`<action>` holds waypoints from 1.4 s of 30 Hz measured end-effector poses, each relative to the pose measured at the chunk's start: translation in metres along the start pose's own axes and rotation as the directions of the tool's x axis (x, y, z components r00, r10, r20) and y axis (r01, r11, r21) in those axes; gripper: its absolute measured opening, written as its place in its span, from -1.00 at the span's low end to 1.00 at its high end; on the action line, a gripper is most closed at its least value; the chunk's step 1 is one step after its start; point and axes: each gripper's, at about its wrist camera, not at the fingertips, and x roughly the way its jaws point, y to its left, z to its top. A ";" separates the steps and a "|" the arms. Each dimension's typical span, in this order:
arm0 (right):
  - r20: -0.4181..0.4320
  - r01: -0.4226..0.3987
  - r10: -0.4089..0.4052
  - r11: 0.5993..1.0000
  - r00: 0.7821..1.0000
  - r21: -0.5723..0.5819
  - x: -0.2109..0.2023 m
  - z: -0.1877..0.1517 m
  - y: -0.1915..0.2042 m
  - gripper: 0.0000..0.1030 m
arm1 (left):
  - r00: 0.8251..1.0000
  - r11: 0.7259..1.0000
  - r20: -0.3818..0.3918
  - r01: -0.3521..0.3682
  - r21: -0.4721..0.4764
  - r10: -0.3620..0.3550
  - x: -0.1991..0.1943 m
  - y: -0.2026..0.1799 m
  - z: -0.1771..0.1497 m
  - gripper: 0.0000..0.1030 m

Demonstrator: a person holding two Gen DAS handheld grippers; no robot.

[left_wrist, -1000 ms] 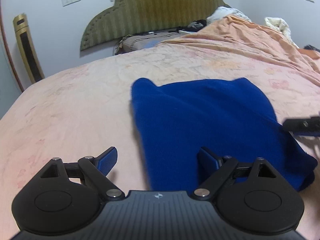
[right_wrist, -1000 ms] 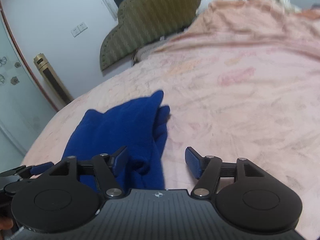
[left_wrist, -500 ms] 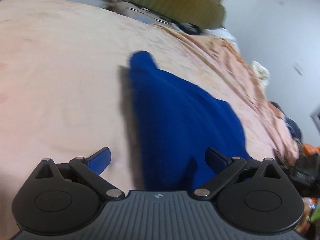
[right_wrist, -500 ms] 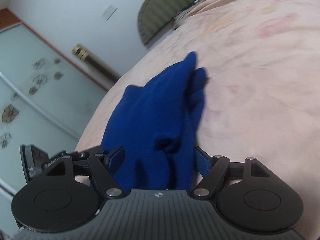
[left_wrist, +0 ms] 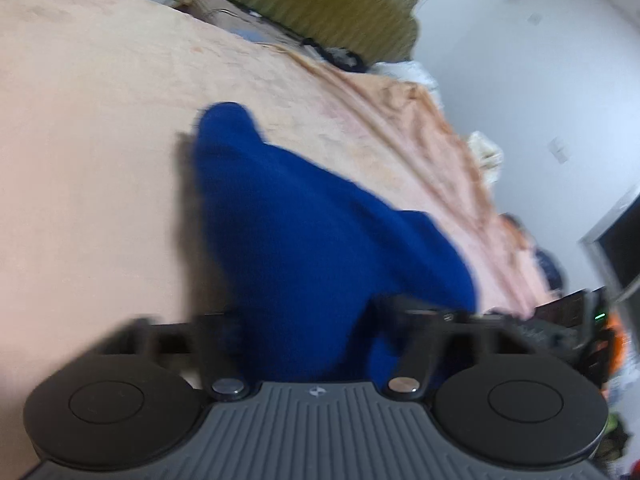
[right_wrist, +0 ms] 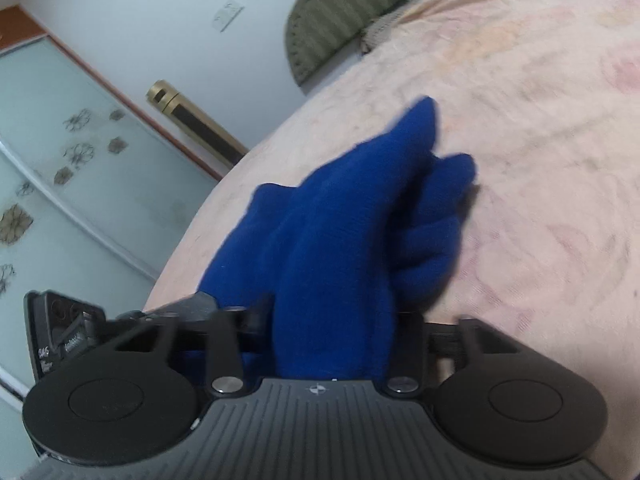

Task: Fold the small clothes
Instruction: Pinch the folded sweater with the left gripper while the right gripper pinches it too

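A dark blue knit garment (left_wrist: 304,232) lies on the pink bedsheet (left_wrist: 80,140), its near edge bunched up towards both cameras. In the left wrist view my left gripper (left_wrist: 312,320) is closing its jaws, and the blue cloth fills the gap between the blurred fingers. In the right wrist view the garment (right_wrist: 360,208) rises in a fold between the fingers of my right gripper (right_wrist: 332,320), whose jaws are also closing, on the other near corner. The left gripper's body (right_wrist: 60,340) shows at the left edge there. The pads themselves are hidden by cloth.
An olive striped headboard (left_wrist: 320,0) stands at the far end of the bed. A crumpled peach blanket (left_wrist: 420,128) lies along the right side. A gold and black column (right_wrist: 192,120) and a frosted glass sliding door (right_wrist: 60,160) stand left of the bed.
Both grippers moved forward and down onto the garment's near edge and narrowed from wide open. The cloth now stands bunched between each pair of fingers. Both cameras have rolled.
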 end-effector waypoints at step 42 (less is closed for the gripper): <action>-0.115 0.011 -0.010 1.000 0.993 0.003 0.019 -0.017 0.032 -0.41 | 0.995 0.991 -0.086 -0.054 -0.123 0.043 -0.097 0.060 -0.008 -0.61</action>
